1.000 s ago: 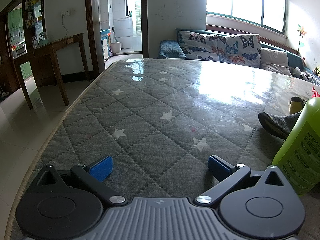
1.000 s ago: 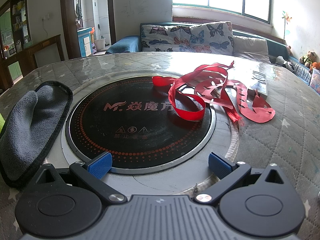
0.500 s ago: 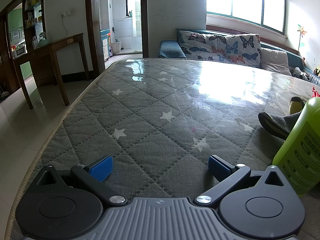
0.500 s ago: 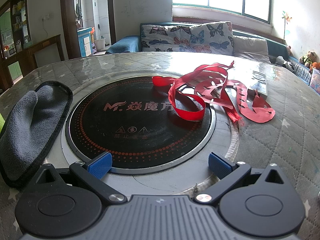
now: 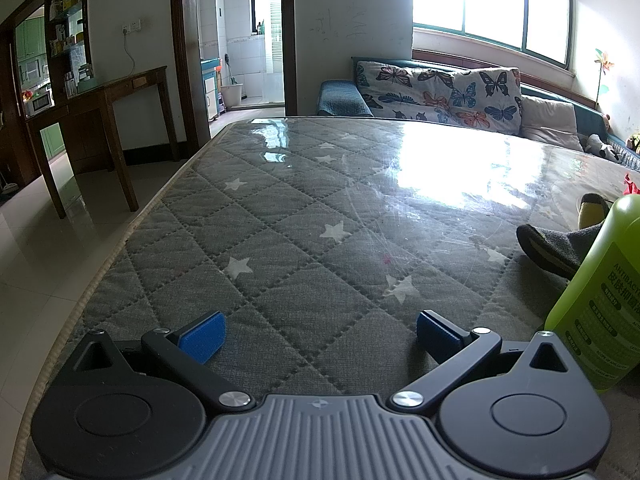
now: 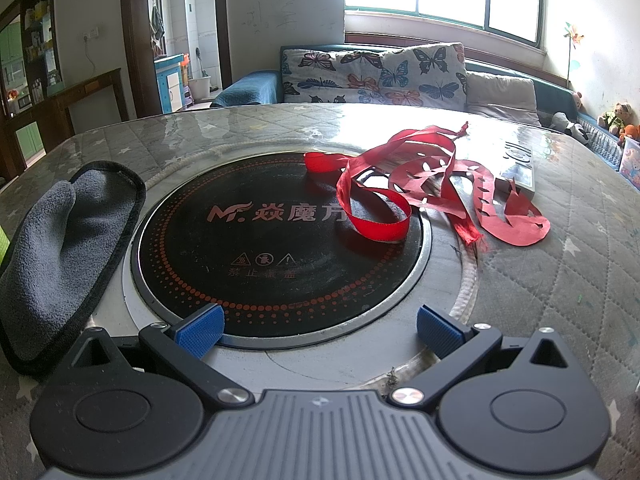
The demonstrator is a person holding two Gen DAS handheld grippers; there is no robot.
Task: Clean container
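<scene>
Two hand-held grippers, left (image 5: pixel 318 334) and right (image 6: pixel 318 328), hover low over the table (image 5: pixel 304 216), jaws spread wide and holding nothing. The green bottle (image 5: pixel 604 300), likely the container, stands upright at the left view's right edge, long axis vertical, its top out of frame. A grey cloth (image 6: pixel 60 252) lies flat beside the round black cooktop (image 6: pixel 280 240). Whether any cleaning is done cannot be told; red ribbon (image 6: pixel 420 188) sprawls across the cooktop.
</scene>
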